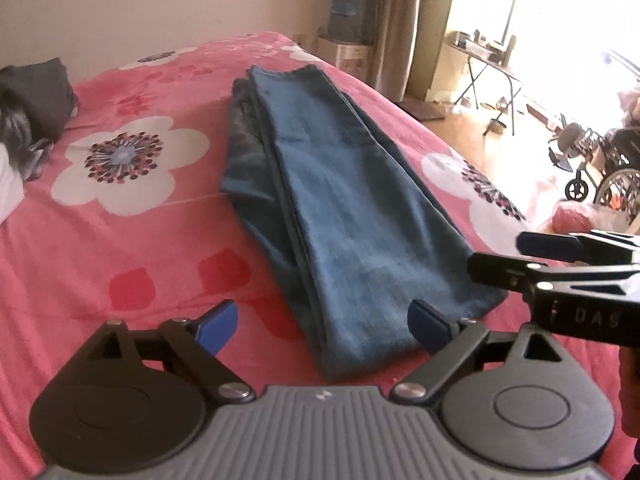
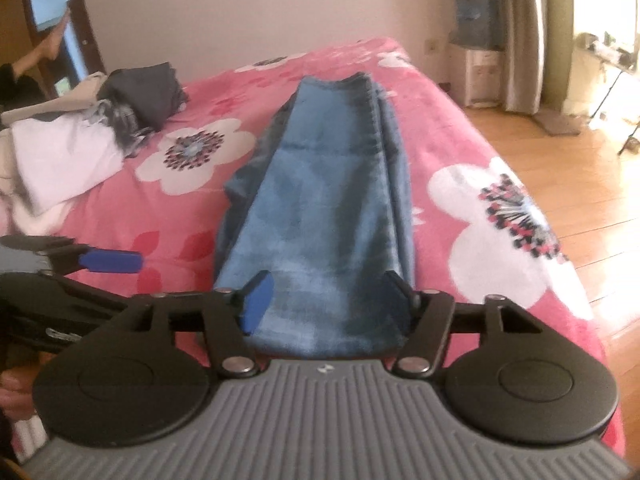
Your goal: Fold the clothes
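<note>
A pair of blue jeans [image 1: 340,208] [image 2: 328,208], folded lengthwise, lies flat on the pink flowered bed cover [image 1: 132,248] [image 2: 460,120], running away from me. My left gripper [image 1: 324,328] is open just above the jeans' near end, which lies between and slightly past its blue pads. My right gripper [image 2: 328,298] is also open, its fingers spread either side of the same near end with cloth under them, not clamped. The right gripper [image 1: 504,258] reaches in from the right in the left wrist view. A blue pad [image 2: 112,262] of the left gripper shows at the left.
A heap of dark grey clothes [image 1: 36,96] [image 2: 144,88] and white cloth [image 2: 64,160] sits on the bed's left side. The bed's right edge drops to a wooden floor [image 2: 560,160]. Beyond stand a wheelchair [image 1: 608,168], a folding table [image 1: 492,64] and curtains [image 1: 404,20].
</note>
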Demonstrator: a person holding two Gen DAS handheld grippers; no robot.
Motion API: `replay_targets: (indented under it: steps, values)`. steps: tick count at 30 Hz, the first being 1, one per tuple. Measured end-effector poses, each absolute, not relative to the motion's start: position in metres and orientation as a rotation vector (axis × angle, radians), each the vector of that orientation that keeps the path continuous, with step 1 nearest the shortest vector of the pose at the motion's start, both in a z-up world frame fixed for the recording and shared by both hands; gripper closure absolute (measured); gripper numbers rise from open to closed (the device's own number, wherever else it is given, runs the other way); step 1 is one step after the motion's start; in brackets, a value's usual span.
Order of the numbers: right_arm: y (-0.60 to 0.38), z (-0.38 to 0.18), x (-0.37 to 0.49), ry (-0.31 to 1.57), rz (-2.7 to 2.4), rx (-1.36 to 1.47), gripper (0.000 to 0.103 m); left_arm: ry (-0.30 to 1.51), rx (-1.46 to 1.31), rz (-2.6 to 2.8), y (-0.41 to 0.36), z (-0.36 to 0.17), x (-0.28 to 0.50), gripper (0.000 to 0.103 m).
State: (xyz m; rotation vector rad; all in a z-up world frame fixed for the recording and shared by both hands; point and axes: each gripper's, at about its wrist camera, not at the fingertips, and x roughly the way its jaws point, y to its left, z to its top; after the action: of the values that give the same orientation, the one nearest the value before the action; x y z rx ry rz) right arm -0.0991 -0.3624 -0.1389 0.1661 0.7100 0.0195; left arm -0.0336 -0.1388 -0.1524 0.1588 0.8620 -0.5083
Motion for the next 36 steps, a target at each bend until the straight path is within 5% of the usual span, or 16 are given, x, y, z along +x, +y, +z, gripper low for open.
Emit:
replay_targets:
  steps: [14, 36]
  values:
    - [-0.360, -0.133, -0.097, 0.713, -0.100, 0.179, 0.001, 0.876, 0.145, -0.392, -0.126, -0.144, -0.030, 0.002]
    - [-0.350, -0.133, -0.094, 0.715, -0.056, 0.137, 0.001, 0.930, 0.190, -0.311, -0.126, -0.157, -0.021, 0.002]
